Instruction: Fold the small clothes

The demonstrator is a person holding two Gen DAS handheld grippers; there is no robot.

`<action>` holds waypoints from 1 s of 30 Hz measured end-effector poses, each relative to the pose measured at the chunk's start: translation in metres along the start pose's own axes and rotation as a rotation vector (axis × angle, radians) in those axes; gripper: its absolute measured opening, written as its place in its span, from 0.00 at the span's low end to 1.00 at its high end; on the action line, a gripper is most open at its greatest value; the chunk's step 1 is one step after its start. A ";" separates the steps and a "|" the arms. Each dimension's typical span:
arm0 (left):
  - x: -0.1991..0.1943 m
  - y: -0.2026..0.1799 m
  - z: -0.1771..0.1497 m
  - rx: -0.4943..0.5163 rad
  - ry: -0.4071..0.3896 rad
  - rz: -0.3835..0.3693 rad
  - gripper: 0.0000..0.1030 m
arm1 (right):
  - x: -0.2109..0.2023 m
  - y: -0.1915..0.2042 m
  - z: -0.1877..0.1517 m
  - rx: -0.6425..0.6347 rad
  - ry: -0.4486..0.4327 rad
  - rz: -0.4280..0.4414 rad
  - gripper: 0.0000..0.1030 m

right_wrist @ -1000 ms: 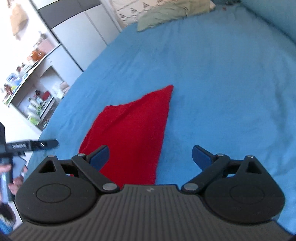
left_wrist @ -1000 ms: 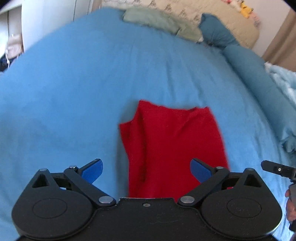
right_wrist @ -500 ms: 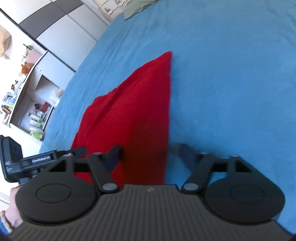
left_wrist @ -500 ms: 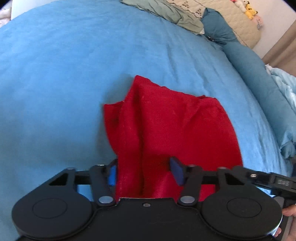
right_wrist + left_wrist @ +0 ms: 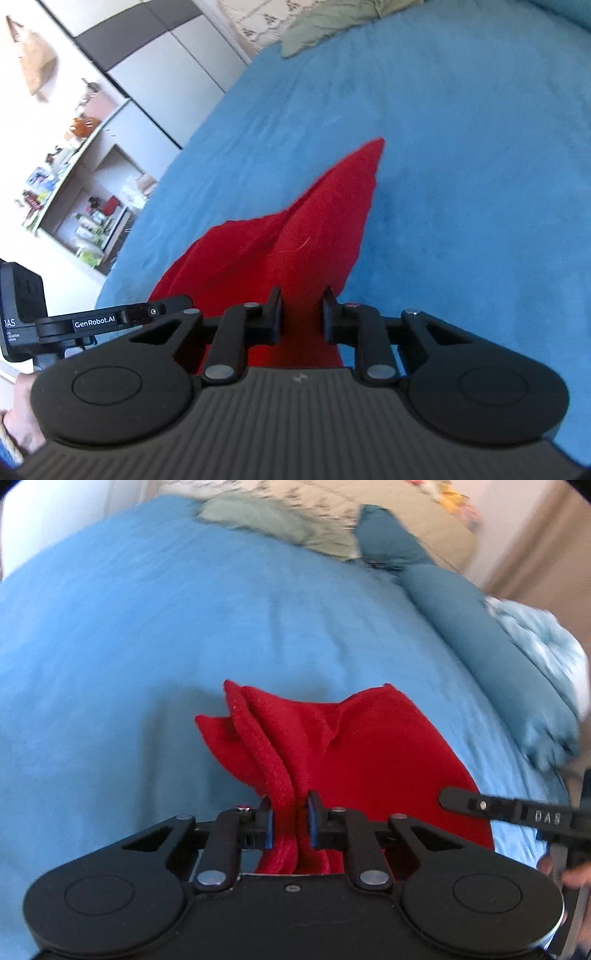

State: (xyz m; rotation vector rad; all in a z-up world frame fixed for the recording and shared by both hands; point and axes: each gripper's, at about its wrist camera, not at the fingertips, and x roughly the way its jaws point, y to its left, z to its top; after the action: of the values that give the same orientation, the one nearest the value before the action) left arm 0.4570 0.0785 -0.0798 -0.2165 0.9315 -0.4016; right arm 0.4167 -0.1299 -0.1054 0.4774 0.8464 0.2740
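A red cloth (image 5: 354, 746) lies on the blue bedsheet (image 5: 147, 657). My left gripper (image 5: 290, 821) is shut on the cloth's bunched near-left edge and lifts it into folds. In the right wrist view the red cloth (image 5: 295, 243) tapers to a far corner, and my right gripper (image 5: 302, 314) is shut on its near edge. The right gripper's finger (image 5: 480, 805) shows at the right of the left wrist view. The left gripper's body (image 5: 96, 321) shows at the left of the right wrist view.
A grey-green garment (image 5: 273, 520) and teal pillows (image 5: 461, 620) lie at the far side of the bed. A light blue blanket (image 5: 543, 642) is at the right. White cabinets and cluttered shelves (image 5: 74, 177) stand beyond the bed's left edge.
Both grippers came down onto the cloth's near edge and closed on it. The near edge is now raised and bunched, with the left side gathered into folds.
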 end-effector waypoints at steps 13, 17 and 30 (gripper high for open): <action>0.009 -0.089 -0.144 -0.010 0.021 0.022 0.19 | -0.124 -0.051 -0.142 -0.131 -0.056 -0.194 0.37; 0.004 -0.096 -0.145 -0.011 -0.010 0.073 0.34 | -0.124 -0.071 -0.157 -0.104 -0.083 -0.183 0.44; 0.001 -0.090 -0.176 0.149 -0.002 0.264 0.90 | -0.113 -0.102 -0.149 -0.149 -0.115 -0.326 1.00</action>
State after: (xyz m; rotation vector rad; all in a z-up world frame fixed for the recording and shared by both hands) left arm 0.2926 -0.0052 -0.1516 0.0429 0.9102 -0.2251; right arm 0.2348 -0.2207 -0.1676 0.2085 0.7719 0.0087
